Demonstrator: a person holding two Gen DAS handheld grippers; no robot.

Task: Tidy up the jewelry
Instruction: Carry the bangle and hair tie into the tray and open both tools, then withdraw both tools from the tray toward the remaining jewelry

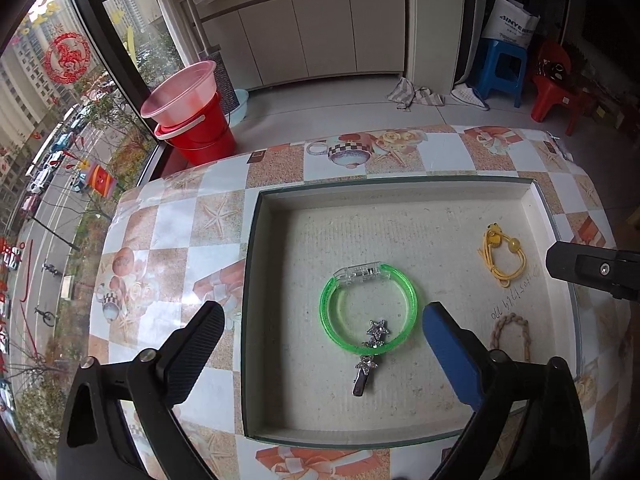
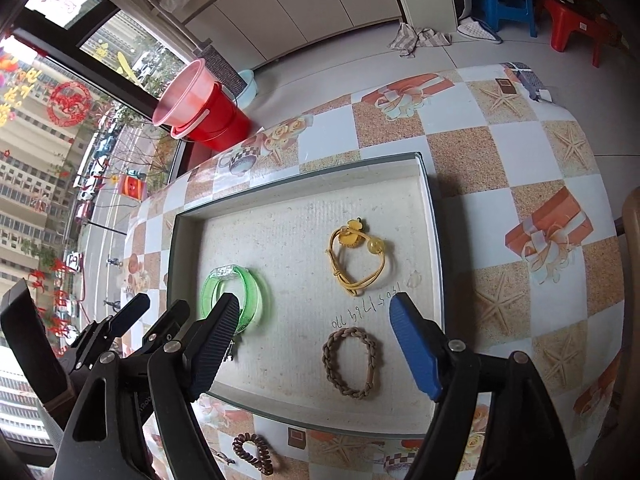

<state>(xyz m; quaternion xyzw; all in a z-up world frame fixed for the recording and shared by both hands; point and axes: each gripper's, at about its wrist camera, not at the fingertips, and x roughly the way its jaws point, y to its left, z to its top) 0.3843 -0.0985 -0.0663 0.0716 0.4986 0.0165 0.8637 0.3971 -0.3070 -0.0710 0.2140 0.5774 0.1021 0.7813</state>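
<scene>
Lying between spread left fingers [image 1: 448, 356], green bangle [image 1: 368, 308], right fingers [image 2: 216, 344] spread too

Red bucket [image 1: 200, 132] beside tall window [image 1: 48, 152]

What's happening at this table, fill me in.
A person is sorting jewelry into a shallow tray with two handheld claws. Both the left claw and right claw hang open and empty above it. Inside lie a green bangle, star hair clip, yellow hair tie and braided band. A brown coil tie waits outside.
</scene>
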